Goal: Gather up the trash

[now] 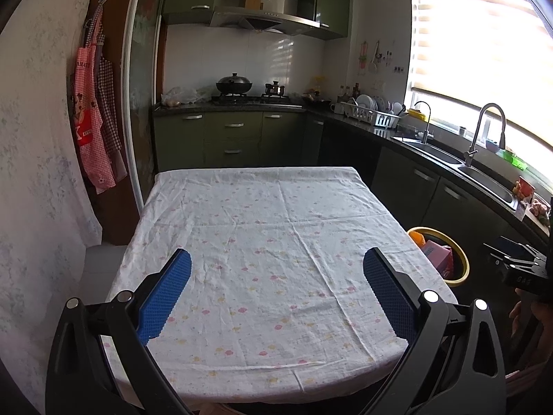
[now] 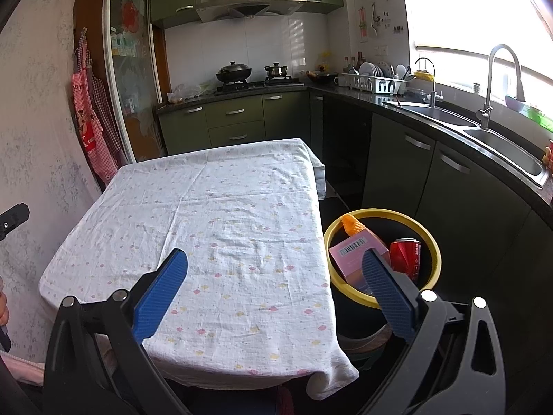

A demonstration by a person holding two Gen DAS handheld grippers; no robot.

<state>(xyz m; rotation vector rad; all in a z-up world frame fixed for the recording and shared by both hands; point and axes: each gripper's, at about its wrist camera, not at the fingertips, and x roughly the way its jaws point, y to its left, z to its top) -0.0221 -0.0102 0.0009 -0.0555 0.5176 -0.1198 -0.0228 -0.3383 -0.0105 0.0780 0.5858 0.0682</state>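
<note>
The cloth-covered table (image 2: 214, 214) lies bare and open to reach across, while the yellow-rimmed bin (image 2: 436, 242) beside its right edge is crowded with a pink box (image 2: 352, 249) and red can (image 2: 406, 254).

Only a barcode on the pink box (image 2: 356, 252) shows; no legible text.

Each hand-held gripper (image 1: 276, 266) has black angular arms, silver round pivots and blue ribbed pads (image 1: 166, 297).

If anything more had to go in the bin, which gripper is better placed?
Right: the right gripper, open, has the yellow-rimmed bin beside its fingers; the left gripper hangs over the tablecloth.
</note>
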